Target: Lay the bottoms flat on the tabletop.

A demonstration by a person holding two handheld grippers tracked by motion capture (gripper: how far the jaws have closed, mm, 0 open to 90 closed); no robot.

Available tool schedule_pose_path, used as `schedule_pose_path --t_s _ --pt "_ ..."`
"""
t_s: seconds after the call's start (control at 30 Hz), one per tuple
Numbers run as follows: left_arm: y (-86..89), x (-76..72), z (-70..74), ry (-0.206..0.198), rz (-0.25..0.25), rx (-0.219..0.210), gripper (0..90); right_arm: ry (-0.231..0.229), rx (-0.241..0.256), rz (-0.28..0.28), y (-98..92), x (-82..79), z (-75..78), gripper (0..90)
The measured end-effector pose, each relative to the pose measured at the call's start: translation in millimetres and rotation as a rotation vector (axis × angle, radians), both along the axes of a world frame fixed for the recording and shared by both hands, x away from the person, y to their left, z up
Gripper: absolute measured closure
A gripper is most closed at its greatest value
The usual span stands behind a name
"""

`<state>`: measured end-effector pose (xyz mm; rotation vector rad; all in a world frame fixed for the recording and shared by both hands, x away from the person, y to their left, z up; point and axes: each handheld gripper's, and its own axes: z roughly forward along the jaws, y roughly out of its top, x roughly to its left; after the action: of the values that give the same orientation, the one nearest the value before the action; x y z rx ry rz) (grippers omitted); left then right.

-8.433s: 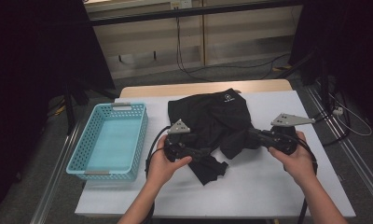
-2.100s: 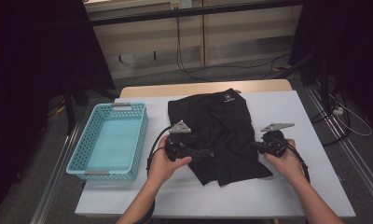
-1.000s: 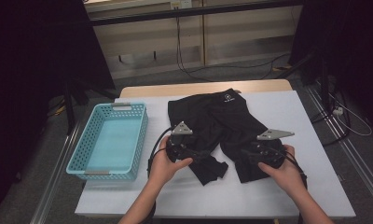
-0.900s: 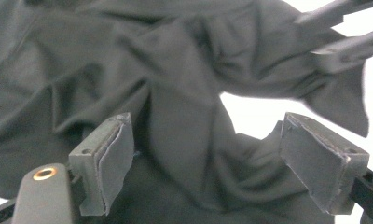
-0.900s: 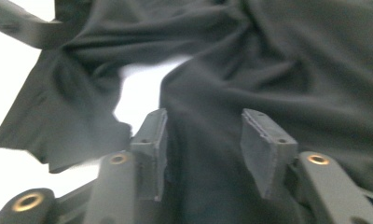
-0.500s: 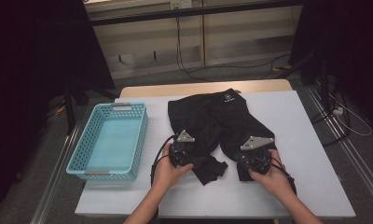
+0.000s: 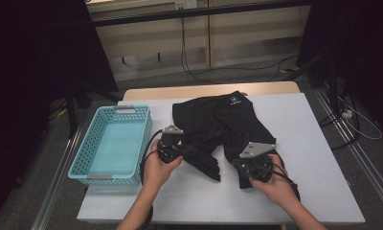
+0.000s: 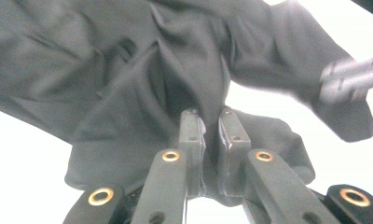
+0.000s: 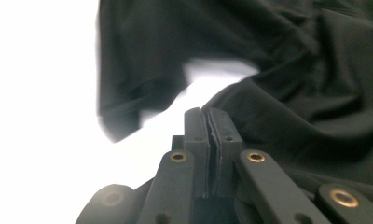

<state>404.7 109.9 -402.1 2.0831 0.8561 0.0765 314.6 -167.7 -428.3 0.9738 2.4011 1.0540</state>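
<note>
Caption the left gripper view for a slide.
Left gripper shut on a crumpled black fabric garment over the white table.

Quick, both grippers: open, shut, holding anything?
Left gripper: shut on the crumpled black fabric garment.
Right gripper: shut on the same garment's edge.

Dim surroundings frame the evenly lit white rectangular table (image 7: 319, 158); in both gripper views it glares blown-out white, with motion-blurred black fabric garment (image 9: 128, 112) edges.

garment (image 7: 213, 129): logo too small to read | left gripper view: other tool (image 8: 350, 79) blurred, edge-cut
</note>
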Motion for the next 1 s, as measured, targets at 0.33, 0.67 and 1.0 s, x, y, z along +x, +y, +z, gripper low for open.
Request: schedule_pose_path --t_s 0.33,0.67,1.0 --pt "14.1 6.0 -4.6 0.001 0.060 0.027 81.9 0.040 0.077 -0.065 -4.8 10.0 -3.7 53.2" --pt "5.5 7.1 -8.2 -0.005 0.036 0.022 79.5 0.004 0.027 -0.338 -88.4 19.2 -3.8 49.2" --pt "3.0 7.0 -5.6 -0.035 0.043 0.003 63.7 0.052 0.028 -0.399 -109.8 24.0 -13.9 52.0"
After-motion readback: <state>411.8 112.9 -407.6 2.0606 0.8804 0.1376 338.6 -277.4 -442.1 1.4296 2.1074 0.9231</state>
